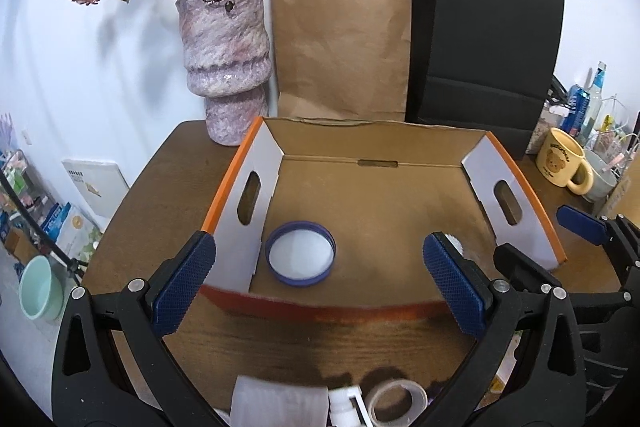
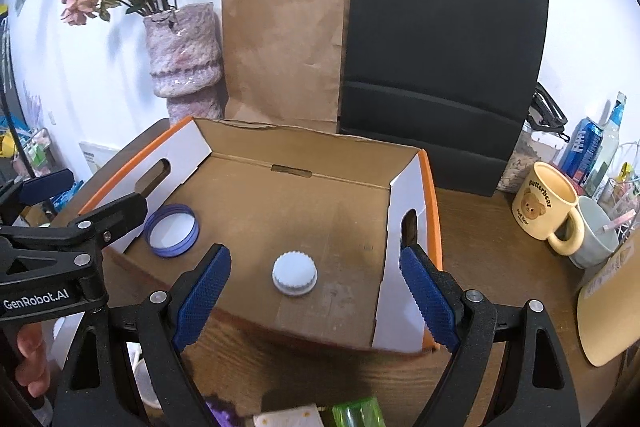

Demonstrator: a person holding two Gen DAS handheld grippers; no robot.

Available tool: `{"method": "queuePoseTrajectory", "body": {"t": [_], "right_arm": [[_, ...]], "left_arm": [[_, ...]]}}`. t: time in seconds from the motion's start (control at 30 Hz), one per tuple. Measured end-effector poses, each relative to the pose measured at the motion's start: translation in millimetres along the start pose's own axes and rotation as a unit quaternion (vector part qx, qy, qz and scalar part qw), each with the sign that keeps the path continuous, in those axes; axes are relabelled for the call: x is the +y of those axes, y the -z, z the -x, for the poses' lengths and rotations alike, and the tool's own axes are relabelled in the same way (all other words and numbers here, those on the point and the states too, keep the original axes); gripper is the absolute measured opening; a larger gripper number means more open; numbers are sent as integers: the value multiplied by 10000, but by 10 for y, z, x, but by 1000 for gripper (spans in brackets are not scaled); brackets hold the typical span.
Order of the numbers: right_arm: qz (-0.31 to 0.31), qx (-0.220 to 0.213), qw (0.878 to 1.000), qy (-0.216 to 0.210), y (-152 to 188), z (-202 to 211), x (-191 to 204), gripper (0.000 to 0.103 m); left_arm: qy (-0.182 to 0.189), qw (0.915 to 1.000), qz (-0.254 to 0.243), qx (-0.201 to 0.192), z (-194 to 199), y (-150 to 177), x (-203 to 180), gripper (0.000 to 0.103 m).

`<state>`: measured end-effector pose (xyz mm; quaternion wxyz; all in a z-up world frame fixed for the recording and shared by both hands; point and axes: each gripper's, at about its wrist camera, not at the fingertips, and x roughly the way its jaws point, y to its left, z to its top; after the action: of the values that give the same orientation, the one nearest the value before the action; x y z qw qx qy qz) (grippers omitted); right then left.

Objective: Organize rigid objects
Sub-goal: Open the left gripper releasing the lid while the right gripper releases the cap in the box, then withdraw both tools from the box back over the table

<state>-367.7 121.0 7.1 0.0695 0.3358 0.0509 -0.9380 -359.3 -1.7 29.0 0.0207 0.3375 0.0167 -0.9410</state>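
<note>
Right wrist | white cap (image 2: 295, 273) in box (image 2: 416, 311) — beyond right tool (image 2: 314, 301) | tool wide, empty

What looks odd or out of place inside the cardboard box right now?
Nothing is spilled or damaged. The purple-rimmed lid lies open side up near the left wall of the cardboard box, and the white ridged cap sits apart from it.

- Round dark-brown wooden table (image 1: 160, 195), grain visible.
- Open shallow cardboard box with orange outer walls (image 1: 516, 163), at the table's centre.
- Mottled pink-purple ceramic vase (image 1: 226, 67), behind the box's left corner.
- Brown paper bag (image 1: 340, 43) and black paper bag (image 1: 484, 51), upright along the rear edge.
- Cream bear-print mug (image 2: 546, 205), right of the box.
- Roll of clear tape (image 1: 394, 401), near edge.
</note>
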Motion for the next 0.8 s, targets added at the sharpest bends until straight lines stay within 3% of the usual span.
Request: {"method": "queuePoseTrajectory", "body": {"t": [0.27,0.8], "right_arm": [[90,25,10000,0,183,193,70,91],[222,13,9997,-70,513,553,203,91]], "left_arm": [[-3,10000,-69,-1,198,196,6,103],[-128,9989,-237,-374,659,590,55,103]]}}
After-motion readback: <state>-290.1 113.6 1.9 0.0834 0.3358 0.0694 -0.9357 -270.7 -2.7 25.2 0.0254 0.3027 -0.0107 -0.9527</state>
